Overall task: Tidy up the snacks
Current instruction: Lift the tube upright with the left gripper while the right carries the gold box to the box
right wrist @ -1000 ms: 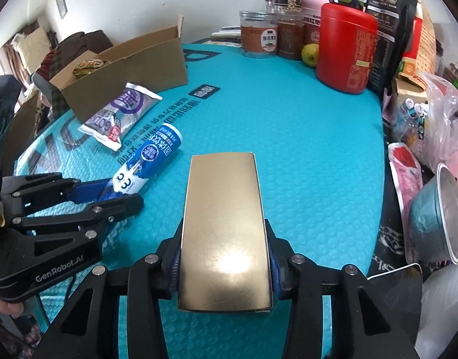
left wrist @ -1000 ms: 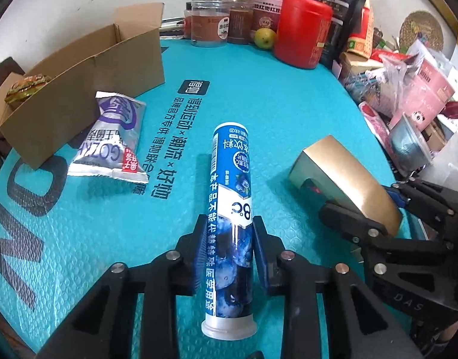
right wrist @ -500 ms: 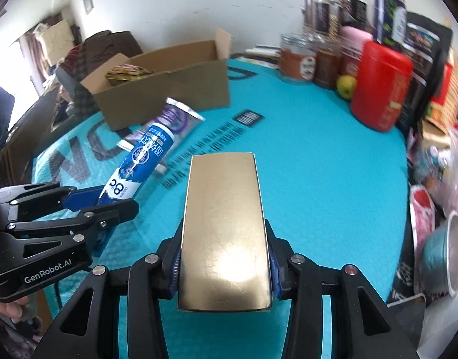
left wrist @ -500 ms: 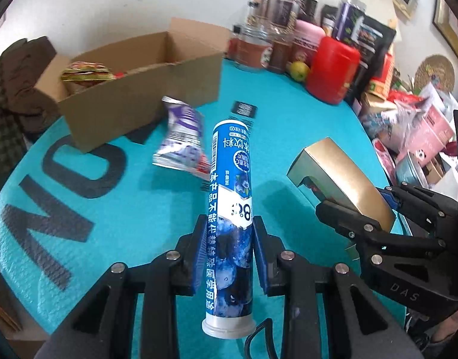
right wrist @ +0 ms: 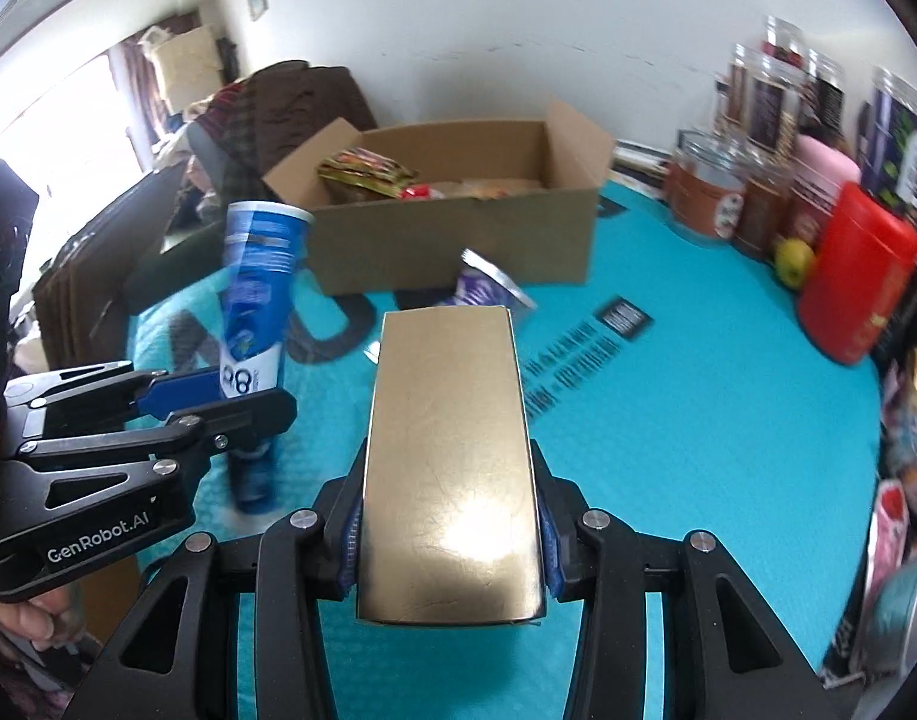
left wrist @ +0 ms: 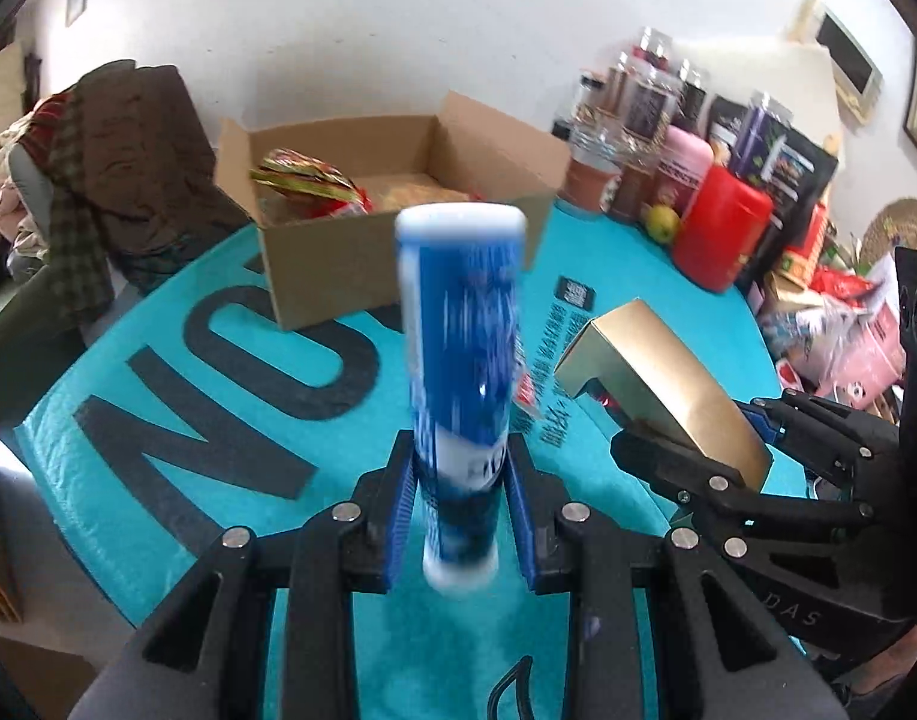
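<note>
Left jaws clamp the blue tube (left wrist: 461, 360); right jaws clamp the gold box (right wrist: 452, 462)

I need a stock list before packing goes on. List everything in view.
tube: 1, blue, in left gripper
gold box: 1, in right gripper
carton: 1, brown, open, far side of mat, snacks inside
purple packet: 1, on mat before carton
mat: 1, teal
red canister: 1, right edge
jars: several, by wall
fruit: 1, yellow-green, beside canister
left gripper: shut on tube
right gripper: shut on gold box
</note>
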`<state>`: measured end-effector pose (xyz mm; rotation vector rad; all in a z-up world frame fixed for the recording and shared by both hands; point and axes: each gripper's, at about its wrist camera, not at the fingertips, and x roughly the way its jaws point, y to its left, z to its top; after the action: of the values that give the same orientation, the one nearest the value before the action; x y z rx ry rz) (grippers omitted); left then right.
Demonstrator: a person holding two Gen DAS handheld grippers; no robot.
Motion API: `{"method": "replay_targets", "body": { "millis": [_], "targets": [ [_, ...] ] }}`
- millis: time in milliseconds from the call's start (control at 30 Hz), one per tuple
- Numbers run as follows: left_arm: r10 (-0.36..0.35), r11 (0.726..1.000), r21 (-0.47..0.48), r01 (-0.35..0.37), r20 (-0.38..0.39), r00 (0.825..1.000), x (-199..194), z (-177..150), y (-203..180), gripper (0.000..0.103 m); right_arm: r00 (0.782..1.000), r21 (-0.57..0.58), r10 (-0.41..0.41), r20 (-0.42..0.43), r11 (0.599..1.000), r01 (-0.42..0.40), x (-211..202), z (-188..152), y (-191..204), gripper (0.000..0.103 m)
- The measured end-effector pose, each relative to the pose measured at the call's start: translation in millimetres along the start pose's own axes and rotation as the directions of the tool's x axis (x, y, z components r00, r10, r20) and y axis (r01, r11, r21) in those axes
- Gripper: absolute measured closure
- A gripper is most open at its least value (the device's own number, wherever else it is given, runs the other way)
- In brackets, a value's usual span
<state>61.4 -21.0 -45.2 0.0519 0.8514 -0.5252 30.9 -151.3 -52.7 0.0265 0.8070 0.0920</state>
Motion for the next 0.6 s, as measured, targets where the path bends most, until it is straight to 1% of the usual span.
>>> {"method": "replay_targets", "body": {
  "millis": [333,600],
  "targets": [
    [0.03,0.999,-0.029,-0.027,0.104,0.994,-16.7,34.1,23.5,0.075,0.998,-0.074,0.029,0.06,0.997,-0.024,-2.3,39.5,14.9,0.059],
    [0.041,0.999,-0.016,-0.038,0.198,0.979,-29.6,75.8,33.6,0.075,0.991,-0.107,0.047,0.122,0.994,-0.034,-2.0,79.7,13.6,0.059]
  ]
}}
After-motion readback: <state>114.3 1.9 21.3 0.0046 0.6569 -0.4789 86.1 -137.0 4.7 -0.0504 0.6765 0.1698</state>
